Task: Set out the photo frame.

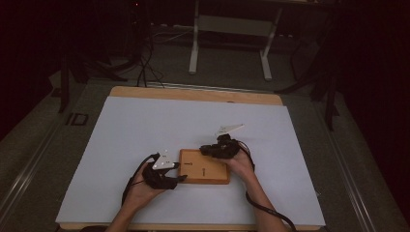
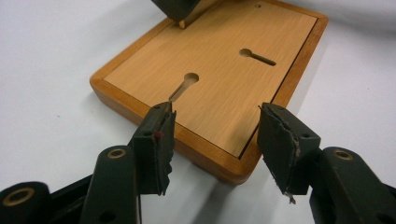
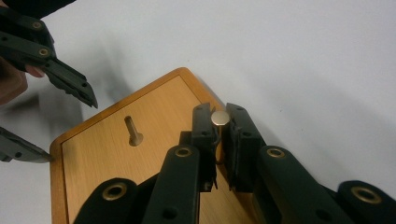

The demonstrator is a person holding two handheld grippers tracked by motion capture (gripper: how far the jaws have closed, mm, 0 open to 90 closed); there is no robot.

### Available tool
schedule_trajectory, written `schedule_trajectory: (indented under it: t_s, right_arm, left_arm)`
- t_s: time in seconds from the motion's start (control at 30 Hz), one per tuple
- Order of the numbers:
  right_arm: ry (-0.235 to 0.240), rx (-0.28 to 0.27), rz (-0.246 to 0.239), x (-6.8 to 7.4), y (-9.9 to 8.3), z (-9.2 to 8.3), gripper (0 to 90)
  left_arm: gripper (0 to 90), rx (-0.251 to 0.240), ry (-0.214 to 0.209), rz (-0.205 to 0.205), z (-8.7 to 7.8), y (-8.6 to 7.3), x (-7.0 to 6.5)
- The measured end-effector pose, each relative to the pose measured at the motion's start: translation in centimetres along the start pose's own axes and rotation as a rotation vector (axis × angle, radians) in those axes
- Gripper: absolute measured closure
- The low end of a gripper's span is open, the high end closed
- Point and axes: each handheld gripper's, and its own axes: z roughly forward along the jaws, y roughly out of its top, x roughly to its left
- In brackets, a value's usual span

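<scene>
Wooden table (image 1: pixel 193 93) with a big white sheet (image 1: pixel 159 125) covering nearly the whole top. A flat wooden board (image 1: pixel 205 166) with two keyhole slots lies on the sheet, near the front edge.

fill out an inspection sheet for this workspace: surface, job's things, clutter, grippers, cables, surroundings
surface: pale sheet over a wooden table, edge showing at the far side
job's things: wooden board with two keyhole slots, lying flat; small brass-coloured peg
clutter: nothing seen
grippers: left gripper open at the board's near edge, pads not pressing; right gripper shut on the peg above the board's corner
cables: black cable trailing from the right gripper; more on the floor beyond
surroundings: dark room, white table frame behind
</scene>
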Motion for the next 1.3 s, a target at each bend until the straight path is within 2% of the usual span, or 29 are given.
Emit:
schedule_trajectory:
  t_s: [0.17,0.33,0.57,0.7,0.93,1.2,1.3]
  right_arm:
    - [0.018,-0.004,0.023,-0.3,0.0,0.0,83.3]
    - [0.025,0.002,0.039,-0.5,0.1,0.1,83.4]
    - [0.038,0.008,0.059,-0.8,0.3,0.1,83.5]
    - [0.041,0.016,0.065,-0.9,0.4,0.1,83.6]
    - [0.041,0.043,0.067,-0.9,0.7,0.1,83.8]
    - [0.052,0.053,0.072,-1.0,0.8,0.1,83.9]
    - [0.077,0.067,0.070,-1.1,0.8,0.1,83.9]
  left_arm:
    - [42.8,0.002,0.007,0.022,-0.1,-0.1,-0.5]
    - [41.1,0.006,0.020,0.074,0.0,-0.2,-1.4]
    - [33.3,0.026,0.059,0.097,0.3,-0.4,-1.6]
    - [29.2,0.037,0.062,0.100,0.6,-0.5,-1.6]
    - [26.2,0.076,0.113,0.118,1.4,-0.7,-1.6]
    - [25.7,0.094,0.108,0.110,1.6,-0.8,-1.5]
    - [24.3,0.103,0.113,0.130,1.8,-0.8,-1.7]
